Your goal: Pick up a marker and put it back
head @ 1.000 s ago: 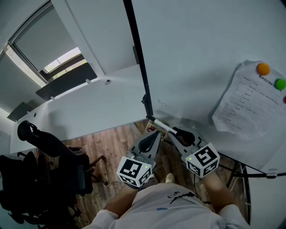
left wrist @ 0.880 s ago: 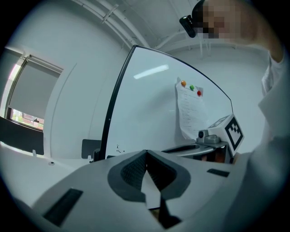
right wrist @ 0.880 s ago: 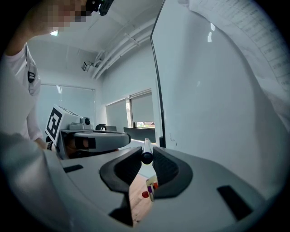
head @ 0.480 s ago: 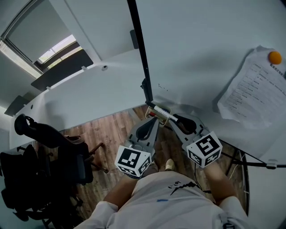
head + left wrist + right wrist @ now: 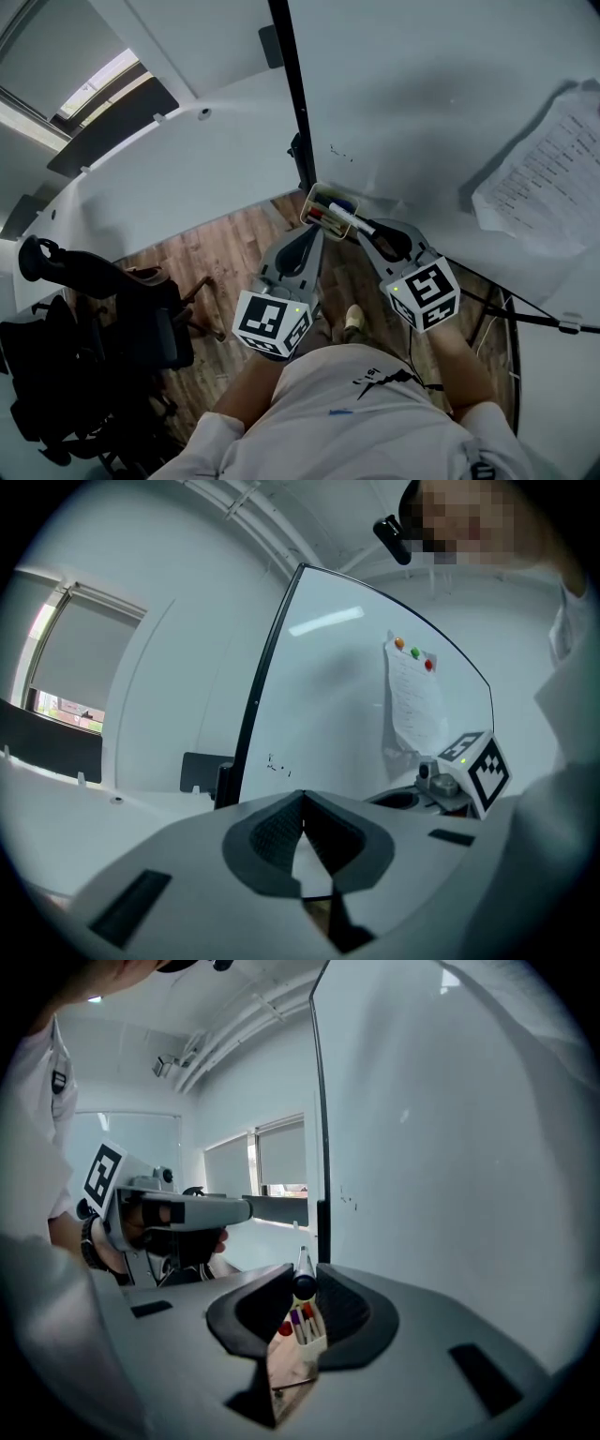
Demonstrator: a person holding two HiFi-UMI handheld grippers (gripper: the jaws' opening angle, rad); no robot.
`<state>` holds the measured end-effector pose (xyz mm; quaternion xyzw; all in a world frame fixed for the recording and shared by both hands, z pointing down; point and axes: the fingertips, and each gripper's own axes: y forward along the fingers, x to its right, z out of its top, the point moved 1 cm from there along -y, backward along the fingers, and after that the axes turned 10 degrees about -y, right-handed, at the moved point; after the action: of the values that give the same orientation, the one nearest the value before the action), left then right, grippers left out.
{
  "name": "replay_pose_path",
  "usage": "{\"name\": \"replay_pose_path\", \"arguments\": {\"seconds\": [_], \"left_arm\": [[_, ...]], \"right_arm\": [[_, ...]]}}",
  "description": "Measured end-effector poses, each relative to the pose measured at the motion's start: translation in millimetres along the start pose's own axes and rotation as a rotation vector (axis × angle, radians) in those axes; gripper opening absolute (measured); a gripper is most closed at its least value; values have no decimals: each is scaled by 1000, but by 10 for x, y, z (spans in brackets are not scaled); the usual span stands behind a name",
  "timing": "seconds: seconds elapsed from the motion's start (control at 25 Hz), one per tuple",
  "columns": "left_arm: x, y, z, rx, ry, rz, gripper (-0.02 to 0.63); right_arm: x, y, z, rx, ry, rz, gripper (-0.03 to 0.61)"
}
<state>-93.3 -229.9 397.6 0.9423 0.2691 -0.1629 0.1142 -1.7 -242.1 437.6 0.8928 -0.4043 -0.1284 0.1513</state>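
Note:
A white marker with a dark cap (image 5: 349, 220) is clamped in my right gripper (image 5: 364, 228), which is shut on it. In the right gripper view the marker (image 5: 303, 1277) points forward between the jaws, above a small tray (image 5: 314, 201) holding several markers (image 5: 300, 1319). The tray hangs at the lower edge of the whiteboard (image 5: 422, 103), beside its black frame (image 5: 289, 84). My left gripper (image 5: 307, 236) is shut on nothing, just left of the right one and a little below the tray; in its own view its pads (image 5: 302, 819) meet.
A sheet of paper (image 5: 548, 183) hangs on the whiteboard at the right. A black office chair (image 5: 103, 328) stands on the wooden floor (image 5: 225, 262) at the left. A white ledge (image 5: 159, 178) runs behind. The person's shirt (image 5: 347, 412) fills the bottom.
Both grippers have moved forward towards the whiteboard's lower edge, the right one still holding the marker. The marker tray has come into sight just ahead of the jaws.

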Motion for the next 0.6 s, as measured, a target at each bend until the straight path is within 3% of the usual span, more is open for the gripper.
{"name": "replay_pose_path", "arguments": {"seconds": [0.6], "left_arm": [[-231,154,-383,-101,-54,-41,11]], "right_arm": [[143,473,-855,-212,59,-37,81]]}}
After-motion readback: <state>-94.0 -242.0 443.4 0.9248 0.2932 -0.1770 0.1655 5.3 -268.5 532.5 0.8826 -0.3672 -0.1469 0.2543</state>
